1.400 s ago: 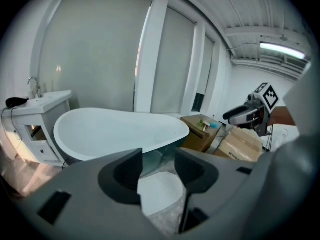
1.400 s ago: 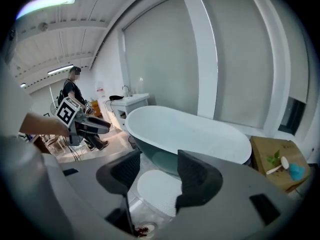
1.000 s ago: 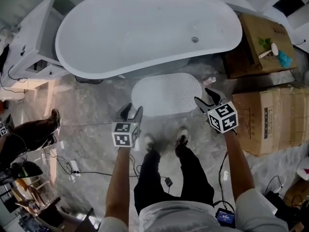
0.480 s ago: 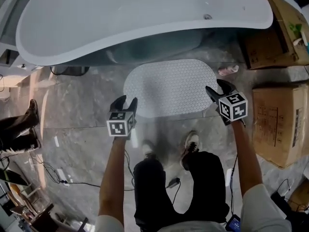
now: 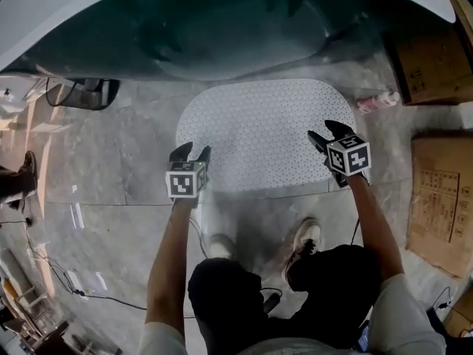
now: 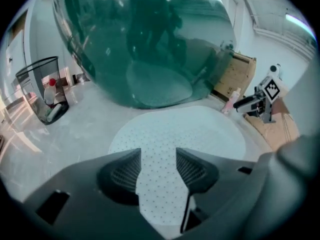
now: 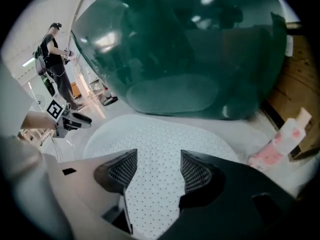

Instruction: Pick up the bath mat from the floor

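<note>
Head view: high, facing steeply down. Both gripper views: low, close, facing far toward tub (image 5: 222, 35). All share bath mat (image 5: 259, 135).

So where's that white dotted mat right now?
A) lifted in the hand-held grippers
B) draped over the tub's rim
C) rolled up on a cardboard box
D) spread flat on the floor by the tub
D: the bath mat lies spread flat on the floor before the bathtub; the left hand-held gripper and right hand-held gripper hover at its near edge, jaws opening, nothing clamped between them.
</note>
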Tool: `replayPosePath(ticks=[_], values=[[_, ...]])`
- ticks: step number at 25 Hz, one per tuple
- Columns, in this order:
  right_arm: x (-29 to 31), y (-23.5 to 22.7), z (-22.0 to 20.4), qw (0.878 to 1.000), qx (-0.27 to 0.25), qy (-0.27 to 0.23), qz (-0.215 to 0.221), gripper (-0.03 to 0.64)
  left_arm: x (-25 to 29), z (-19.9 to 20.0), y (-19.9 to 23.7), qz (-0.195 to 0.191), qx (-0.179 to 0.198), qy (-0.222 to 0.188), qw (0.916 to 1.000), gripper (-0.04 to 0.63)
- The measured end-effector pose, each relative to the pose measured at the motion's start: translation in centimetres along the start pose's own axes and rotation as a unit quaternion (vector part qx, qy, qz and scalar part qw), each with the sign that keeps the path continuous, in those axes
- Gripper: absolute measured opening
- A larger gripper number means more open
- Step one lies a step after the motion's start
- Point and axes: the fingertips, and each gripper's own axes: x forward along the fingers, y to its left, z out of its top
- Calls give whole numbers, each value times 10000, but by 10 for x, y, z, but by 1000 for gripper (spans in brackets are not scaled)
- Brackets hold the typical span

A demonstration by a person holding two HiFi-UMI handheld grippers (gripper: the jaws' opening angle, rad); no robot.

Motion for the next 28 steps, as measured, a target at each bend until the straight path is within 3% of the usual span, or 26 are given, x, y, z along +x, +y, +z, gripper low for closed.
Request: replayPosePath(ticks=[5, 9, 12, 19, 23, 28], values=[[53, 27, -46, 9949, -672, 592, 459, 278, 38, -38, 12, -11, -173, 306, 9994, 296], [80, 39, -63, 9922, -737, 806, 606, 279, 49, -59, 38, 329, -504, 457, 9971, 326], [95, 53, -59, 9922, -599, 786, 755, 281, 45, -66, 54, 590, -737, 460, 9945, 342], [134, 113, -23, 9869, -787, 590, 1276, 281, 39, -75, 68, 702, -958, 479, 9918, 362], [148, 128, -20, 9857, -935, 654, 1239, 281, 45, -89, 61, 469, -1144, 628, 9903, 364], [159, 129, -35, 9865, -602, 815, 1283, 279, 45, -100, 60, 611, -1188, 662, 9888, 364]])
